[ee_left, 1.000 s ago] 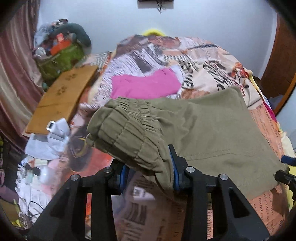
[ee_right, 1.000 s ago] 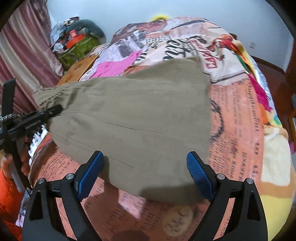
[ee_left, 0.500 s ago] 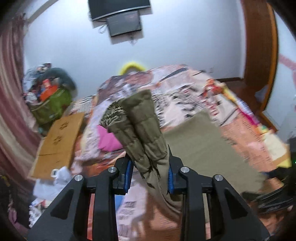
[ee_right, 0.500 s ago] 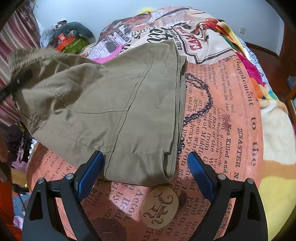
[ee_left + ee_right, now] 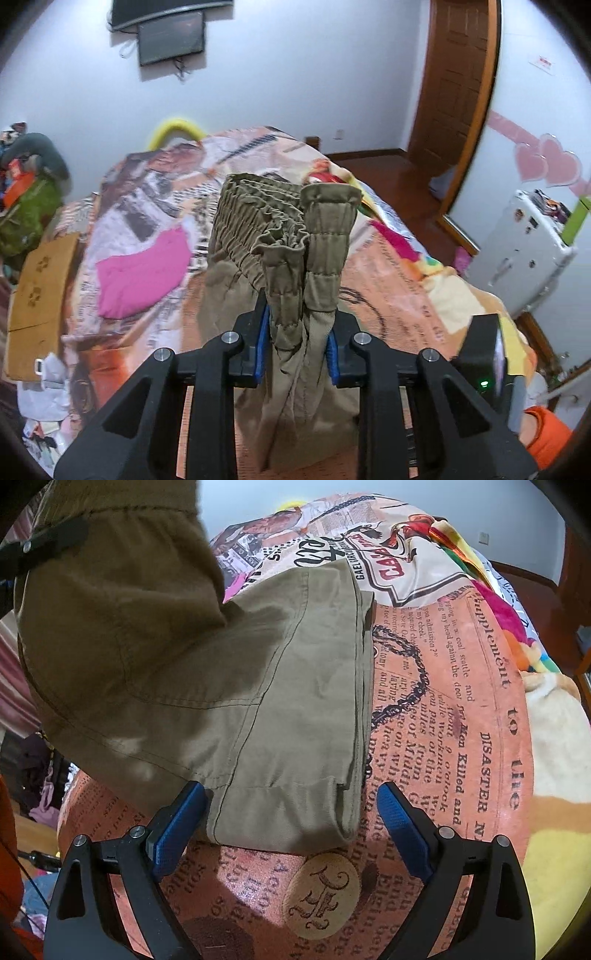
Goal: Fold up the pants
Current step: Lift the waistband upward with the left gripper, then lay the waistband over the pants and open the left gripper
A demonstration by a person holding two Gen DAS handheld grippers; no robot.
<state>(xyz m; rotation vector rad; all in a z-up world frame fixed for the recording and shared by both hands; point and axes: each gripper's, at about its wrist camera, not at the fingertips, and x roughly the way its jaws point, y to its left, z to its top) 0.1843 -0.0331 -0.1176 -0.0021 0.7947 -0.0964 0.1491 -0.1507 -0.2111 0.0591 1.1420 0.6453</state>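
Olive-green pants [image 5: 288, 686] lie folded on the bed, their folded edge toward my right gripper. My left gripper [image 5: 297, 343] is shut on the elastic waistband [image 5: 280, 229] and holds that end raised above the bed. In the right wrist view the lifted waist part [image 5: 118, 602] hangs at the upper left, with the left gripper's black tip [image 5: 48, 544] on it. My right gripper [image 5: 291, 812] is open and empty, its blue pads on either side of the near folded edge, just above the bedspread.
The bed has a newspaper-print spread [image 5: 443, 720]. A pink garment [image 5: 144, 269] lies on its left side. A cardboard box [image 5: 37, 295] and a clutter pile stand left of the bed. A white appliance [image 5: 524, 251] and a wooden door [image 5: 458, 81] are at the right.
My left gripper has lifted the waistband up and swung it over toward the right, so the waist end now stands high. My right gripper has moved closer to the folded edge and stays open.
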